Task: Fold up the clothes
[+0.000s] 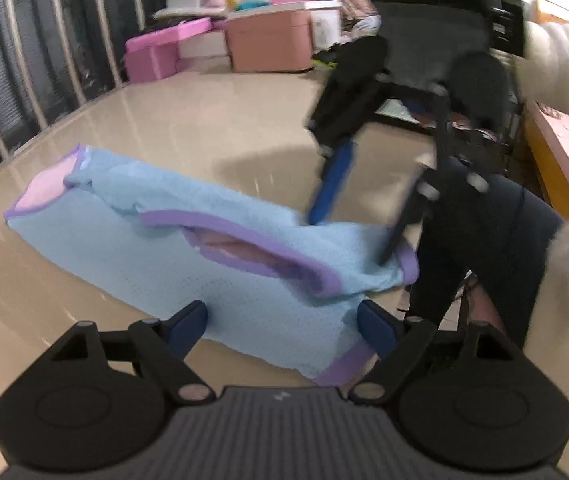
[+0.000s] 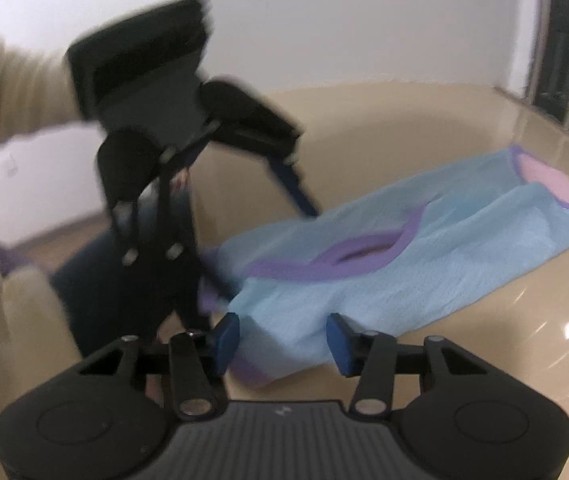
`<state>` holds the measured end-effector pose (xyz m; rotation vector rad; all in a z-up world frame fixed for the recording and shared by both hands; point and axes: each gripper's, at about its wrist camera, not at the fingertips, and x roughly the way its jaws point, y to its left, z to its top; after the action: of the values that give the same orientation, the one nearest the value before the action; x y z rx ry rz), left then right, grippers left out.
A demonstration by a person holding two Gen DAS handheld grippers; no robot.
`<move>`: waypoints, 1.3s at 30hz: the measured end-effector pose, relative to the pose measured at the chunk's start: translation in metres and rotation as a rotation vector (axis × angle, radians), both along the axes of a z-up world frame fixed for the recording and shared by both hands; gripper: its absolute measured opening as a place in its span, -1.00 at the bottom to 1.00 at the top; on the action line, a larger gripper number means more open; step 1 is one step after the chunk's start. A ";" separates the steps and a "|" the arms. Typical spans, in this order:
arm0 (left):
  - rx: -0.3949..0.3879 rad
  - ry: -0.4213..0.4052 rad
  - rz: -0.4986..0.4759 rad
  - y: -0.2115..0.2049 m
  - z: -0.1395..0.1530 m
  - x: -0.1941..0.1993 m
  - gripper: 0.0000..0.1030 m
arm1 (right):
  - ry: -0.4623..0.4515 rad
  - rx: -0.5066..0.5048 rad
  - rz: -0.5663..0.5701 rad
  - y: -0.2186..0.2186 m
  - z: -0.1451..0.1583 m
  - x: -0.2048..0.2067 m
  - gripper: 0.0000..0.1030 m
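Item: left hand-held gripper (image 1: 282, 330), fingers apart, straddling the near hem of the garment (image 1: 188, 240); nothing clamped. Item: right hand-held gripper (image 2: 282, 338), fingers likewise apart over the garment's near corner. We judge both equally near that end. Item: light-blue garment with purple trim, lying flat on the glossy beige surface (image 1: 164, 128), its long axis running away from both grippers. Beyond the garment: pink boxes (image 1: 268, 40); beside its near end, the holder's dark-trousered leg (image 1: 484, 240)
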<state>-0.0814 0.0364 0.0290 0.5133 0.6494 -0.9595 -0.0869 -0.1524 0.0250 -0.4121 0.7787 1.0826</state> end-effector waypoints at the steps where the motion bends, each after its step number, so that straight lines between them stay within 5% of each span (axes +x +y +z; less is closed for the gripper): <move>1: -0.012 -0.008 0.003 0.002 0.003 0.001 0.63 | -0.007 0.023 -0.018 -0.004 0.004 0.002 -0.08; 12: -0.031 0.083 -0.018 0.006 -0.009 0.019 0.57 | -0.042 -0.040 0.049 0.015 -0.011 -0.003 -0.04; 14: -0.049 0.073 -0.014 0.009 -0.009 0.017 0.42 | -0.045 -0.028 0.035 0.015 -0.011 -0.004 -0.19; 17: -0.050 0.058 -0.015 0.007 -0.006 0.010 -0.30 | -0.045 -0.027 0.024 0.016 -0.008 -0.005 -0.73; 20: -0.020 0.040 -0.039 0.001 -0.001 0.003 -0.75 | -0.074 -0.050 0.051 0.016 -0.007 -0.013 -0.78; 26: -0.023 -0.016 0.024 0.003 0.023 0.018 -0.76 | -0.109 -0.039 0.025 0.008 0.026 -0.003 -0.95; 31: -0.109 -0.063 0.081 0.006 0.064 0.040 -0.67 | -0.160 0.032 -0.014 -0.012 0.071 0.026 -0.94; 34: -0.148 -0.014 0.192 0.002 0.070 0.077 -0.51 | -0.141 0.029 -0.027 -0.017 0.081 0.064 -0.94; 39: -0.140 0.076 0.352 -0.003 0.047 0.138 -0.51 | -0.131 -0.061 -0.057 -0.010 0.068 0.131 -0.91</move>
<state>0.0563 0.0333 0.0757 0.2279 0.7080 -0.6876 0.0437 -0.1624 0.0927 -0.5046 0.7042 0.9704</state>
